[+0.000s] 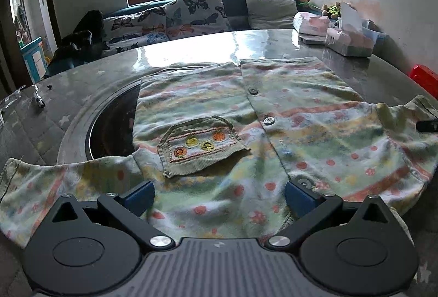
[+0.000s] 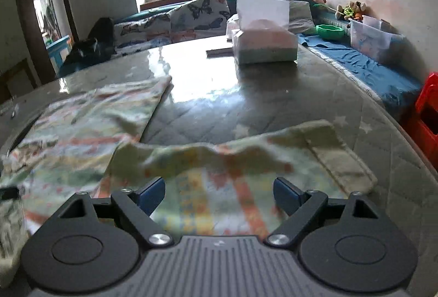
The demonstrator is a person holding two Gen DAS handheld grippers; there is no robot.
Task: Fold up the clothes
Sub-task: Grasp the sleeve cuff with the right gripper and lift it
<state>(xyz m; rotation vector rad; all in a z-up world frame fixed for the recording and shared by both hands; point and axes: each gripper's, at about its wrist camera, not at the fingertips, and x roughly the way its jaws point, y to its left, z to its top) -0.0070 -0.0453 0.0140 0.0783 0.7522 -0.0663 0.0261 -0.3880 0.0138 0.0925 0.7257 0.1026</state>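
We saw the shirt (image 1: 246, 116) spread flat and unfolded on the table (image 1: 191, 50), buttoned front up, just ahead of our left claw (image 1: 219, 195). Both claws were spread and holding nothing, and 1 sleeve (image 2: 246, 160) lay stretched out under our right claw (image 2: 219, 195), so every fold was left to make.

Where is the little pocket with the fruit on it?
In the left wrist view the pocket sits mid-frame on the shirt, left of the button row, just beyond the open left gripper.
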